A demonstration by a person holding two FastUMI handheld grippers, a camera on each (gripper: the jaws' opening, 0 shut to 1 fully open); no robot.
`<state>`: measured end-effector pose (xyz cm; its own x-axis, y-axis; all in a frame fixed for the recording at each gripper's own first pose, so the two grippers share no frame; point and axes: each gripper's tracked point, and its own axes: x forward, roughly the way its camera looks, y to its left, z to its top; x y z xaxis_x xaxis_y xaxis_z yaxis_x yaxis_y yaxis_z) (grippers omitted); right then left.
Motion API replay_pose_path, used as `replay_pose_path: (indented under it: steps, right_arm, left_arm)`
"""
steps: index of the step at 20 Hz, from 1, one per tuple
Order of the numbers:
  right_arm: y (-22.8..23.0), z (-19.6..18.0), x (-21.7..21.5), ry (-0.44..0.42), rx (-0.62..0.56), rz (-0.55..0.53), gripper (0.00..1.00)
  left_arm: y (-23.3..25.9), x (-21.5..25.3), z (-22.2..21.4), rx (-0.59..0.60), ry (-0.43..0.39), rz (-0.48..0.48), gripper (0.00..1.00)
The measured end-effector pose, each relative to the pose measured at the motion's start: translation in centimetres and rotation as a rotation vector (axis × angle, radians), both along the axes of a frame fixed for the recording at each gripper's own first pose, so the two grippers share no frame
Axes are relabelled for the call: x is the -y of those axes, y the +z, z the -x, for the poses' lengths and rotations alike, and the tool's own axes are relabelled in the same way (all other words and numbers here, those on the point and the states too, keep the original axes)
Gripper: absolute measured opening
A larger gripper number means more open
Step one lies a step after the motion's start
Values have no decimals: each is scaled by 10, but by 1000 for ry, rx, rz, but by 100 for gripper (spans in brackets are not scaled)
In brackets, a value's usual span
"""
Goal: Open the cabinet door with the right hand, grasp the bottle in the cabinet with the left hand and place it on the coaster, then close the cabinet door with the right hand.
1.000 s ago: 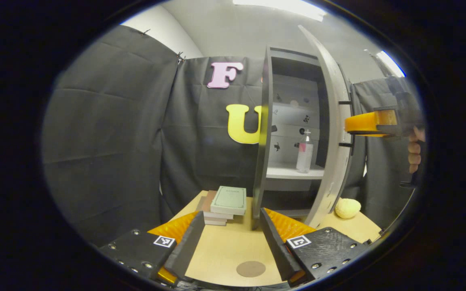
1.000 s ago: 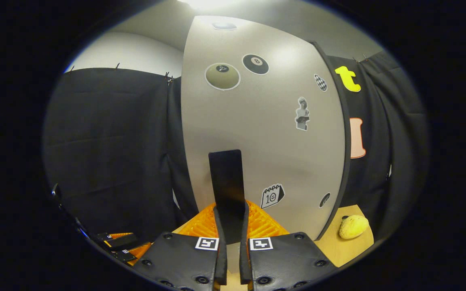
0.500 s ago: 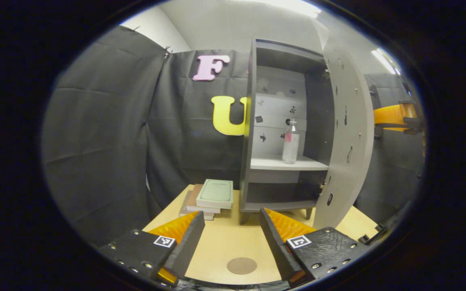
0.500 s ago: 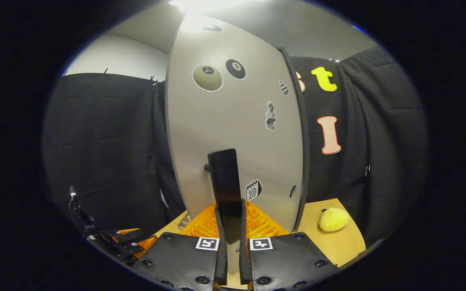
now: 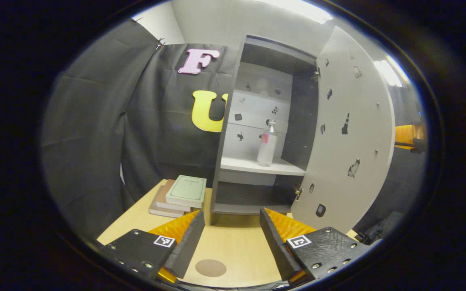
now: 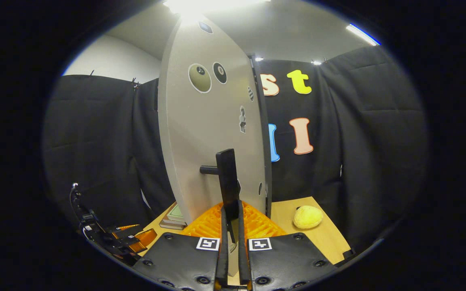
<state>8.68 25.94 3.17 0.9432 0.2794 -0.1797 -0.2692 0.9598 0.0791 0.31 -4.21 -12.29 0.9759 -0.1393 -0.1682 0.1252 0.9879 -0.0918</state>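
Note:
A grey cabinet (image 5: 233, 121) stands on the wooden table with its door (image 5: 350, 133) swung wide open. On its middle shelf stands a clear bottle (image 5: 267, 144) with a pink label, upright. My left gripper (image 5: 231, 238) is open above the table's front, well short of the cabinet. A round brown coaster (image 5: 210, 267) lies on the table between its fingers. In the right gripper view my right gripper (image 6: 231, 226) is shut on the door's black handle (image 6: 228, 182), on the door's (image 6: 208, 137) sticker-covered outer face. The left gripper (image 6: 128, 240) shows low at the left there.
A stack of books (image 5: 180, 195) lies on the table left of the cabinet. A yellow sponge-like ball (image 6: 307, 216) rests on the table to the right of the door. Black cloth walls close in the booth on all sides.
The door has swung much further open with my right gripper holding its handle. The bottle and shelf have come into full sight. My left gripper has shifted left, still open.

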Motion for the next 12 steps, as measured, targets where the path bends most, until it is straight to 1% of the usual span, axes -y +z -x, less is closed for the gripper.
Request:
replay_pose_path:
  steps: [3,4,5,7,8,9,10,11,12]
  right_arm:
    - [2,-2,16,-49,7,18,12]
    - [1,-3,18,-53,14,27,12]
    - [3,-5,22,-53,27,33,12]
    - [4,-10,28,-70,45,42,12]
    - [4,-11,34,-86,52,57,12]
    - [5,-13,39,-105,62,70,12]
    - [5,-15,46,-124,69,78,10]
    - [7,-17,52,-143,74,73,8]
    - [7,-18,51,-150,74,57,5]
  left_arm:
    - [-2,8,-4,-1,-29,-12,82]
    - [-3,9,-4,-3,-40,-20,85]
    - [-3,11,-3,-8,-51,-26,82]
    - [-8,19,-4,-14,-70,-36,82]
    - [-8,23,-4,-15,-76,-38,85]
    - [-7,28,-4,-17,-81,-38,85]
    - [-6,30,-3,-17,-82,-37,82]
    - [-5,32,-2,-18,-83,-37,85]
    - [-6,35,-2,-19,-85,-37,84]
